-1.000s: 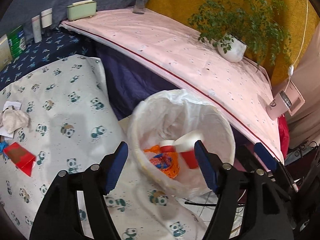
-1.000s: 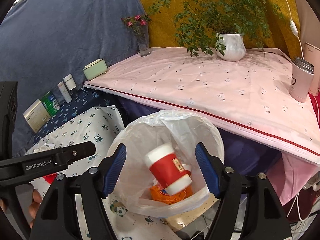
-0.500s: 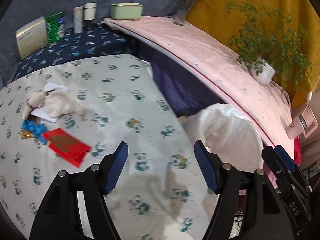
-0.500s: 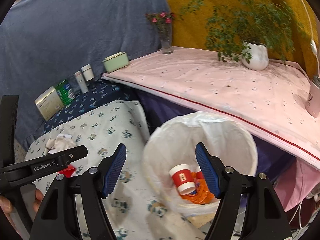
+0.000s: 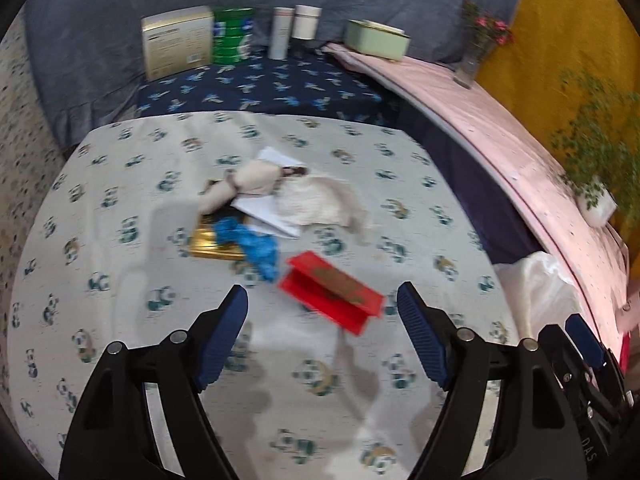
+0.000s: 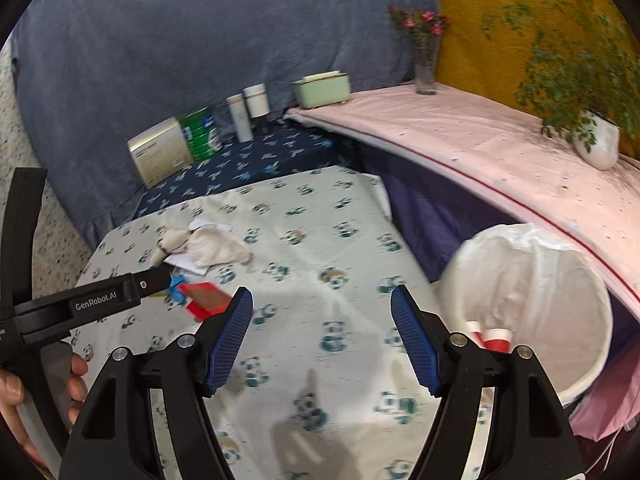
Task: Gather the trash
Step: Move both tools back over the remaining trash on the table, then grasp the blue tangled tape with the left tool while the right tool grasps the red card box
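Trash lies on the panda-print table [image 5: 120, 240]: a red box [image 5: 332, 292], a blue crumpled wrapper [image 5: 252, 244], a gold packet [image 5: 208, 244], white paper [image 5: 268, 216] and crumpled cream tissue [image 5: 320, 200]. My left gripper [image 5: 322, 340] is open and empty, just short of the red box. My right gripper [image 6: 322, 340] is open and empty over the table. The red box [image 6: 204, 298] also shows in the right wrist view. The white-lined trash bin [image 6: 560, 280] stands right of the table with red cups [image 6: 490, 338] inside.
A beige box [image 5: 176, 42], green can [image 5: 234, 36], two white bottles [image 5: 294, 30] and a mint-green container [image 5: 378, 38] stand at the back. A pink-covered shelf [image 6: 480, 148] holds a flower vase [image 6: 424, 64] and a potted plant [image 6: 592, 136].
Both grippers have swung left from over the bin to the table. The red cup dropped from the right gripper into the bin. The trash pile now sits ahead of my left gripper.
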Motion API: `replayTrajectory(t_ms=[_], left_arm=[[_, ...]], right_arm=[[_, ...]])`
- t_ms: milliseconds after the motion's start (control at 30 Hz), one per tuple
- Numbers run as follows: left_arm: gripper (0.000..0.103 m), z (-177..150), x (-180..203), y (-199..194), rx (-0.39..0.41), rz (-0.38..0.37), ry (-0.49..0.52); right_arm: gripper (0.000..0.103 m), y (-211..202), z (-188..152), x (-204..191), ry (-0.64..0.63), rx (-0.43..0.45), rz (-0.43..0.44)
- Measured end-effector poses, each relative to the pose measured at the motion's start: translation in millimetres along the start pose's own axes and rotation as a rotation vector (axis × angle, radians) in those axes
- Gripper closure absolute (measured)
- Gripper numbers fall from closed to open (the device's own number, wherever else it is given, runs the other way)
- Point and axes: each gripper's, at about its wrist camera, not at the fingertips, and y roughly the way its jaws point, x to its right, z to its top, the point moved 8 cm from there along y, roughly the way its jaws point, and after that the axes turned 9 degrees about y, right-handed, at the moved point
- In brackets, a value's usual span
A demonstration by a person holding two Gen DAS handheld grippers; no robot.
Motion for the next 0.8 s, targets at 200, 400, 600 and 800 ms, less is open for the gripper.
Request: replayTrajectory(t_ms=[200,400,600,800], left_arm=[[0.03,-9,-48,8,-0.037,0.081,-0.041],[0.029,-12,-73,20,-0.074,0.093,-0.089],[0.029,-6,-81,42,-0.109,0.08,-0.13],[0.029,0,-74,75,-0.168,0.046,-0.16]], right_arm=[[0.034,27,-18,-49,-0.06,-0.059,0.047],[0.034,56,-33,-80,-0.129,-0.113,0.063],[0.035,85,-42,-91,-0.167,-0.158,0.06],[0.039,114,-50,-93,-0.213,-0.204,0.049]])
